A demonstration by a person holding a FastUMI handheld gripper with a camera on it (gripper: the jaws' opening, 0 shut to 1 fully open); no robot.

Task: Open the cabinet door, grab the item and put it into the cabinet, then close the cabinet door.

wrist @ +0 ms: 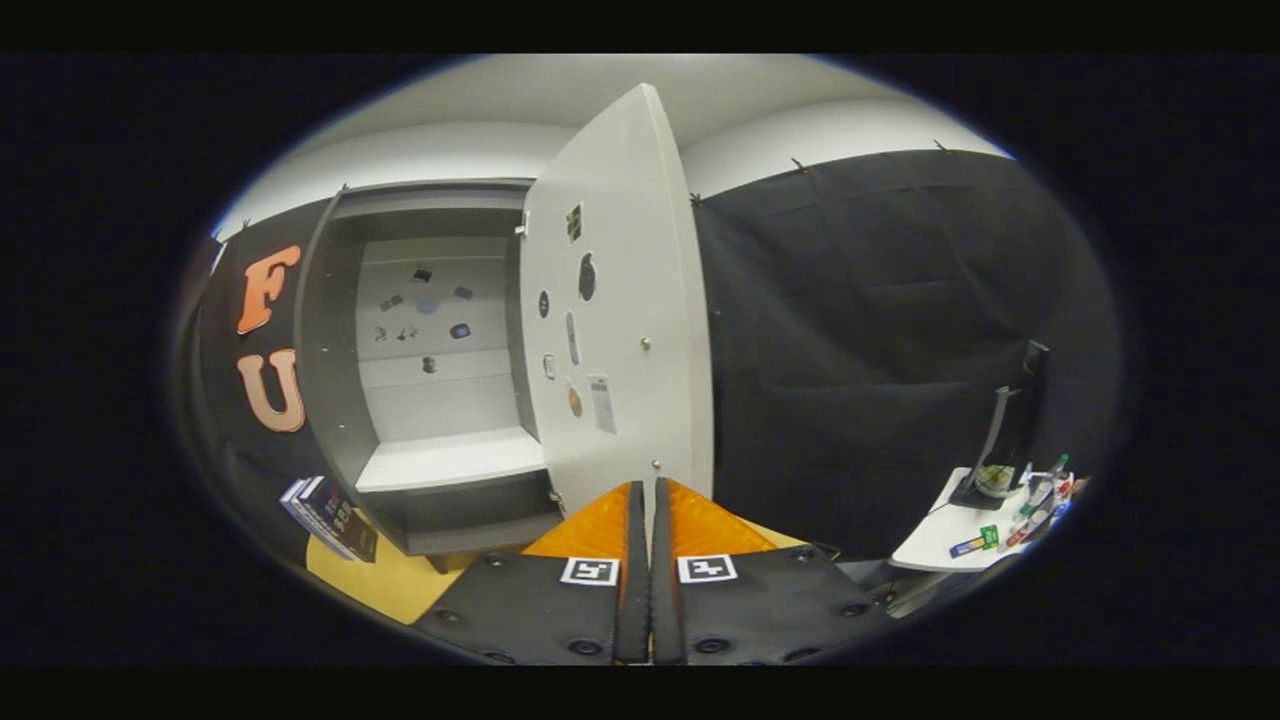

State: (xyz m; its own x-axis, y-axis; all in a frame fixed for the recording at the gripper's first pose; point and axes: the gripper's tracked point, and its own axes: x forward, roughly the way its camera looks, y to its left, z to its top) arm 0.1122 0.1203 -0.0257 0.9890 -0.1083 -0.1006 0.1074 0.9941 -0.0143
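The grey cabinet (340, 330) stands on a yellow table with its door (625, 330) swung wide open, the inner face with several stickers turned toward me. Inside, a pale shelf (450, 457) is bare and small stickers dot the back wall. My gripper (645, 500) sits at the door's lower edge, its fingers (600, 525) close together with a thin white strip of the door pinched between them. A dark book-like item (330, 518) lies on the table, left of the cabinet's base.
The yellow table top (385, 585) runs under the cabinet and toward me. To the right, a small white side table (940, 540) carries a stand and several small colourful objects. Black cloth hangs behind both.
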